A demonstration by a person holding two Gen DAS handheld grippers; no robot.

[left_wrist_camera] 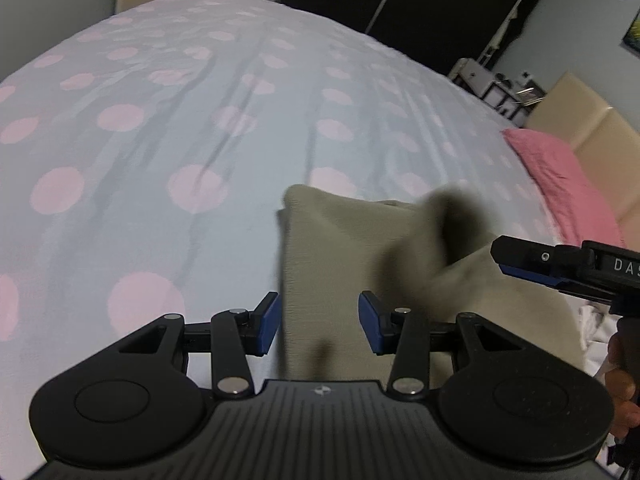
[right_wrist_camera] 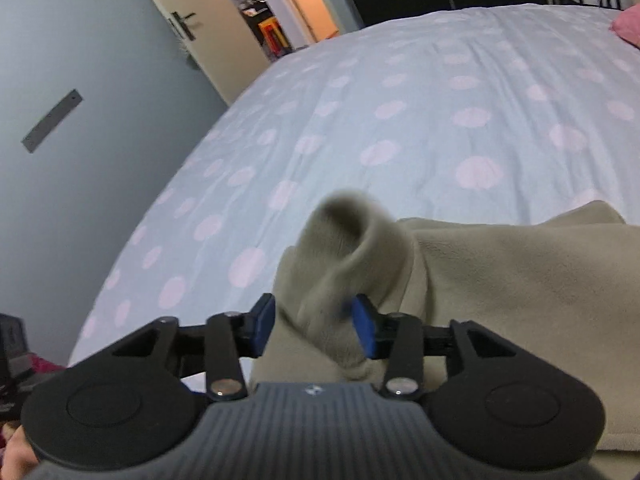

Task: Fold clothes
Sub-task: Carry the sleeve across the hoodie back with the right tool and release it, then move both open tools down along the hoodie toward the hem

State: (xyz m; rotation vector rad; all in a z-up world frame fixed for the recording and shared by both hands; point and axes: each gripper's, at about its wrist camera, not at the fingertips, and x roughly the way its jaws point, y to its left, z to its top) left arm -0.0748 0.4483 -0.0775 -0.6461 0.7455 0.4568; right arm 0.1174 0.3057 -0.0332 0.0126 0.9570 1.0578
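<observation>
A beige fleece garment [left_wrist_camera: 344, 248] lies on the near part of the bed, and a raised fold of it [left_wrist_camera: 436, 232] is blurred. My left gripper [left_wrist_camera: 319, 328] stands open over the garment's left edge, its blue pads clear of the cloth. In the right wrist view the same garment [right_wrist_camera: 520, 280] spreads to the right, with a curled, blurred flap [right_wrist_camera: 352, 236] rising between the jaws of my right gripper [right_wrist_camera: 314, 328]. Those jaws are apart and do not pinch the flap. The right gripper [left_wrist_camera: 500, 258] also enters the left wrist view from the right edge.
The bed carries a light blue sheet with pink dots [left_wrist_camera: 200, 120]. A pink pillow [left_wrist_camera: 560, 184] and a beige headboard [left_wrist_camera: 600, 128] lie at the right. A door [right_wrist_camera: 80, 140] and an open doorway [right_wrist_camera: 288, 8] stand past the bed's left side.
</observation>
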